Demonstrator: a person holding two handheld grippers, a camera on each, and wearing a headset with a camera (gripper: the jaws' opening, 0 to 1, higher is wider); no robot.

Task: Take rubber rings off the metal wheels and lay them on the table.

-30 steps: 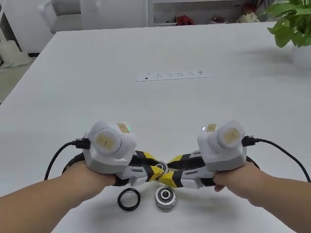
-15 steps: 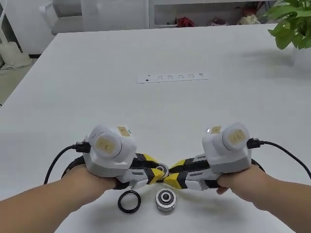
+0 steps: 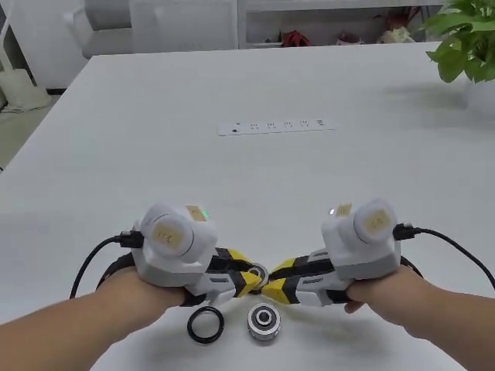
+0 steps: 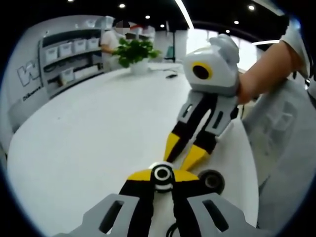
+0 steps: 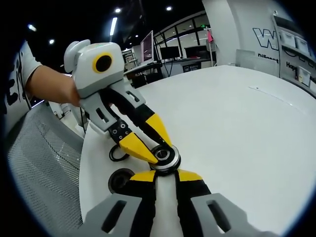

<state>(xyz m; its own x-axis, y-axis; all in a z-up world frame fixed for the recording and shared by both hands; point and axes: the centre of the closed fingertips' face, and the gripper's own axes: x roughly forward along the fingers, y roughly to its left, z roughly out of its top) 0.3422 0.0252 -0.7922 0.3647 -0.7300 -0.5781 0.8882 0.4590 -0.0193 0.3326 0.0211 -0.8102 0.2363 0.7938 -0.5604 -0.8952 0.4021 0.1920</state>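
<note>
A small metal wheel [image 3: 257, 273] with a black rubber ring hangs just above the table between both grippers. My left gripper [image 4: 162, 177] is shut on the wheel [image 4: 162, 174], its yellow tips on either side. From the opposite side, my right gripper [image 5: 166, 174] pinches the wheel's lower rim [image 5: 166, 157], where the rubber ring sits. In the head view the left gripper [image 3: 249, 280] and the right gripper [image 3: 268, 286] meet tip to tip. A loose black rubber ring [image 3: 205, 324] lies on the table beside a bare metal wheel [image 3: 264, 321].
The white table [image 3: 255, 178] stretches ahead, with a power strip [image 3: 276, 124] set in its middle. A potted plant [image 3: 464, 42] stands at the far right corner. Cables trail from both grippers towards the near edge.
Both grippers stay joined at the wheel, and the ring and the bare wheel on the table have not moved. The picture has shifted slightly with the head.
</note>
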